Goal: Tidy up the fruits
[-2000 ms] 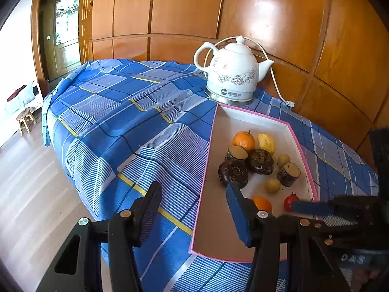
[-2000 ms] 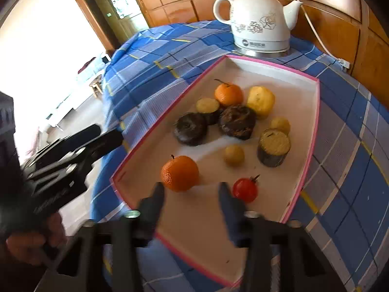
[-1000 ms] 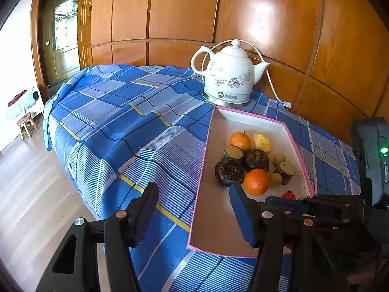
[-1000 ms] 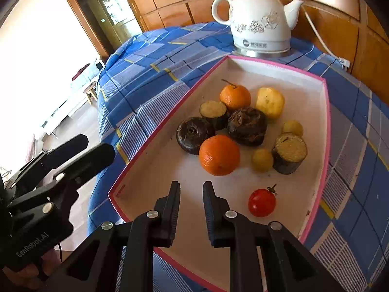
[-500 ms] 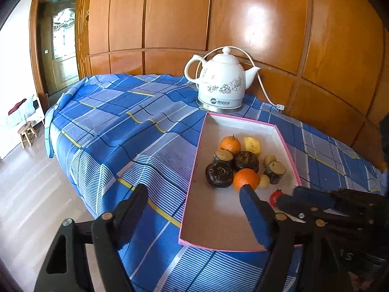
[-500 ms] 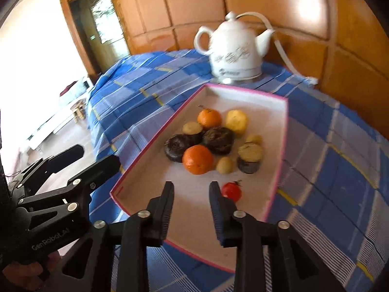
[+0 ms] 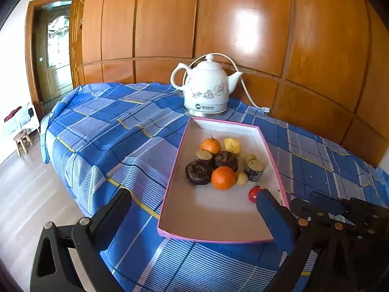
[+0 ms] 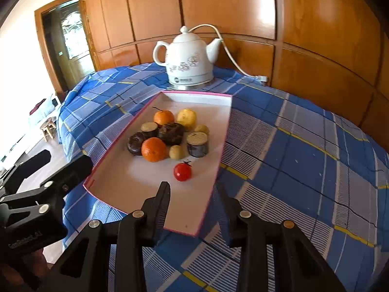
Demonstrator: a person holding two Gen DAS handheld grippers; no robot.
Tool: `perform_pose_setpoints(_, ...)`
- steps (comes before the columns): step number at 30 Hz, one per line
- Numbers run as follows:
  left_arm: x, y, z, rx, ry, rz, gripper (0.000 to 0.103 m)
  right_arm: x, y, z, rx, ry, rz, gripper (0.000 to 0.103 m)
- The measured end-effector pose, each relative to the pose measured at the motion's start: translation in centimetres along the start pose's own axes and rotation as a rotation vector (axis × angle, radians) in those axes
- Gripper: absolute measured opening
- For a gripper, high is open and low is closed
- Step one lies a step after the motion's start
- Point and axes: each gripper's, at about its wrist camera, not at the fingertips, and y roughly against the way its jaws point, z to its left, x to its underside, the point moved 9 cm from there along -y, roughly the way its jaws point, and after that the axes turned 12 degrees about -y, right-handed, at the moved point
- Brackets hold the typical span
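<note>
On pink-rimmed tray (image 8: 220,143), fruits huddle mid-tray; tomato (image 8: 182,171) apart, likely next. Right gripper (image 8: 193,200) spread, empty, above near edge; left gripper (image 7: 192,216) wide, idle.

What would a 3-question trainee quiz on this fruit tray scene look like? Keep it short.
1. True or false: the right gripper holds the tomato.
2. Which sits nearest the kettle: A) big orange B) small orange C) tomato?
3. Fill in: all fruit lies inside the pink-edged ____.

Key: 1 false, both grippers are open and empty, the left gripper too. 2 B. 3 tray.
</note>
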Motion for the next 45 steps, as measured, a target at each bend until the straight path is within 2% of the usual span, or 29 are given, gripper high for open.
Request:
perform_pose_setpoints(7, -0.5, 0.6, -0.5, -0.056, -0.029, -0.021, 0.103, 0.0, 0.6, -0.2, 0.002, -0.007, -0.014, 0.037)
perform_pose_setpoints(16, -0.5, 0.8, -0.2, -0.077, -0.014, -0.031, 0.103, 0.0, 0.8, 0.0, -0.002, -0.003, -0.023, 0.037)
perform_pose_setpoints(45, -0.8, 1.1, 0.3, -0.082, -0.003, -0.039, 0.103, 0.0, 0.7, 0.9, -0.008, 0.031, -0.021, 0.037)
